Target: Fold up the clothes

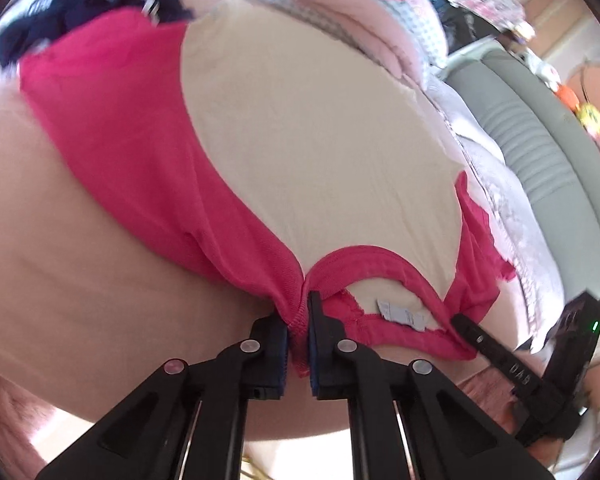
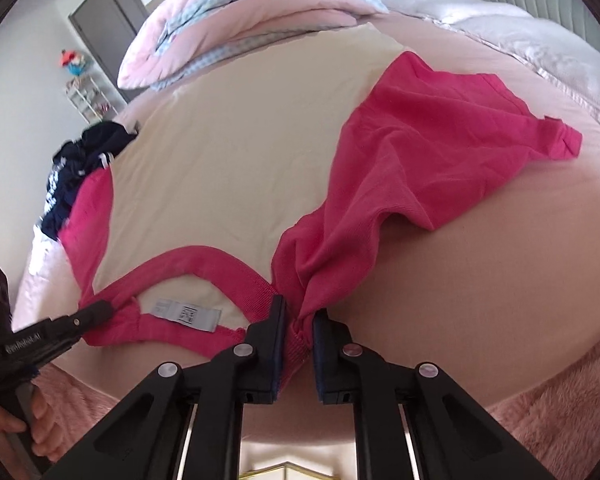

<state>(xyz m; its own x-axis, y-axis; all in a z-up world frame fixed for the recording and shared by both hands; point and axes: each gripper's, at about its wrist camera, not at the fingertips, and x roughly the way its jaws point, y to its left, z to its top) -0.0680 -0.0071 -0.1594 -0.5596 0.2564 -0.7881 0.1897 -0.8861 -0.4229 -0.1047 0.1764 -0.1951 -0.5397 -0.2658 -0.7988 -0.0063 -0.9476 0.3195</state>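
Shirt: one cream shirt (image 2: 220, 152) with pink sleeves, flat on the bed (image 2: 480, 264)
Left tool (image 1: 298, 344): clamped on pink collar
Right tool (image 2: 298, 332): clamped on pink collar
Dark clothes (image 2: 80, 160): one heap

Bare pink bed (image 2: 480, 280) sheet open along near edge, right of shirt's (image 2: 228, 184) pink sleeve (image 2: 428, 136). Far edge blocked by stacked folded quilts (image 2: 236, 36). Dark clothes heap (image 2: 76, 168) crowding left edge beside shirt. Pillows (image 2: 532, 40) and grey headboard (image 1: 540, 152) closing right far corner. Both grippers close together at collar, left gripper (image 1: 298, 332), right gripper (image 2: 298, 332); little room between.
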